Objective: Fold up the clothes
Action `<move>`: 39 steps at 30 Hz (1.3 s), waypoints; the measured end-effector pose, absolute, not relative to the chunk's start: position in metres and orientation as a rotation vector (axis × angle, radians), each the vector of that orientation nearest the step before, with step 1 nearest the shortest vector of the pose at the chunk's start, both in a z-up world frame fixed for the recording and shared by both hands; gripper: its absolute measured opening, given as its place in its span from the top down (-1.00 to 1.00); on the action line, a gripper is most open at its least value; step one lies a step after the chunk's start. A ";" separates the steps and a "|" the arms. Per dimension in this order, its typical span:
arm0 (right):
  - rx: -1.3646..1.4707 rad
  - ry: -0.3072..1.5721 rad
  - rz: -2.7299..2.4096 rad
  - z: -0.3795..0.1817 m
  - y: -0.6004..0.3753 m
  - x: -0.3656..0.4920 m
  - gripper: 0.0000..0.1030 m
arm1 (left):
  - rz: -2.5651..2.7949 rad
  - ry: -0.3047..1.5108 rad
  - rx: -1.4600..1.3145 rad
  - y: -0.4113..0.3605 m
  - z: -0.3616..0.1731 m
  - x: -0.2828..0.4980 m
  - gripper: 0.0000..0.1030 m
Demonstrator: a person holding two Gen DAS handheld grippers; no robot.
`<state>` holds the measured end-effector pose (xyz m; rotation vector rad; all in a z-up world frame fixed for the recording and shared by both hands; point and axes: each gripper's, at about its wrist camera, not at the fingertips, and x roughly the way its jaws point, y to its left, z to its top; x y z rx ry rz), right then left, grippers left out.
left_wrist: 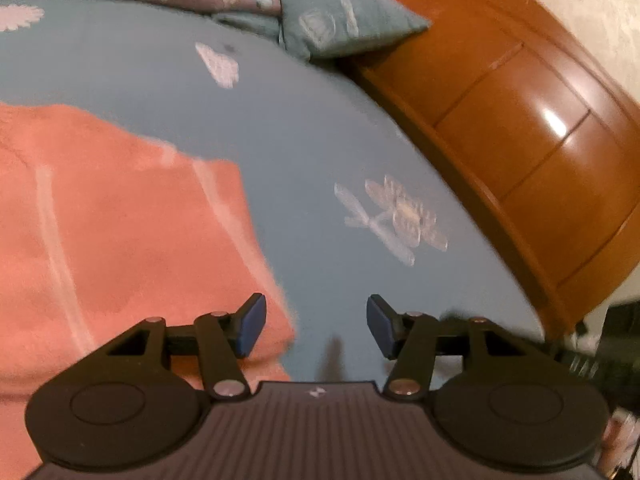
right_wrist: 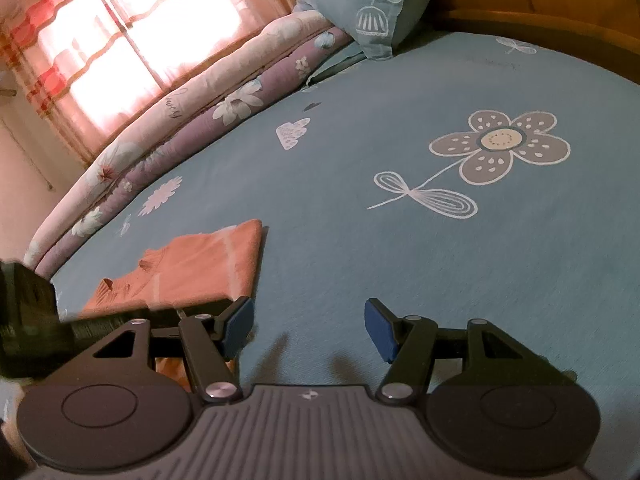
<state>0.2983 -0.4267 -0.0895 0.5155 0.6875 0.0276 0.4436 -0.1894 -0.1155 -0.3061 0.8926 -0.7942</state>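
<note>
- Nothing here holds anything in the way of a box or basket; a blue-grey bedsheet printed with white flowers carries the lot.
- There's the salmon-orange knitted garment, folded flat on the sheet, pale stripes running across it.
- Left gripper hovers with its blue-padded fingers spread wide, nothing between them; the garment lies under and beyond its left finger, the right finger over bare sheet.
- Right gripper is likewise spread and empty, the garment ahead and off to its left.
- A rolled floral quilt lines the far edge, a teal pillow beside the wooden headboard.
</note>
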 end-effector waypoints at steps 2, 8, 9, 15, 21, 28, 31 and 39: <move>0.510 0.688 0.027 -0.090 -0.426 0.298 -0.32 | -0.754 0.854 -0.330 -0.180 -0.110 0.454 -0.12; 0.510 0.693 0.024 -0.091 -0.426 0.300 -0.33 | -0.577 0.837 -0.462 -0.135 -0.125 0.487 -0.12; 0.511 0.694 0.024 -0.091 -0.426 0.300 -0.33 | -0.560 0.836 -0.481 -0.127 -0.129 0.489 -0.11; 0.513 0.701 0.022 -0.092 -0.426 0.301 -0.33 | -0.507 0.788 -0.583 -0.082 -0.129 0.491 -0.17; 0.511 0.704 0.025 -0.092 -0.424 0.301 -0.34 | -0.434 0.794 -0.580 -0.056 -0.130 0.490 -0.16; 0.496 0.717 0.027 -0.094 -0.419 0.304 -0.35 | -0.569 0.793 -0.555 -0.085 -0.119 0.478 -0.24; 0.494 0.715 0.026 -0.094 -0.419 0.304 -0.35 | -0.540 0.837 -0.484 -0.100 -0.126 0.480 -0.25; 0.504 0.709 0.027 -0.092 -0.421 0.302 -0.35 | -0.537 0.832 -0.521 -0.076 -0.116 0.464 -0.30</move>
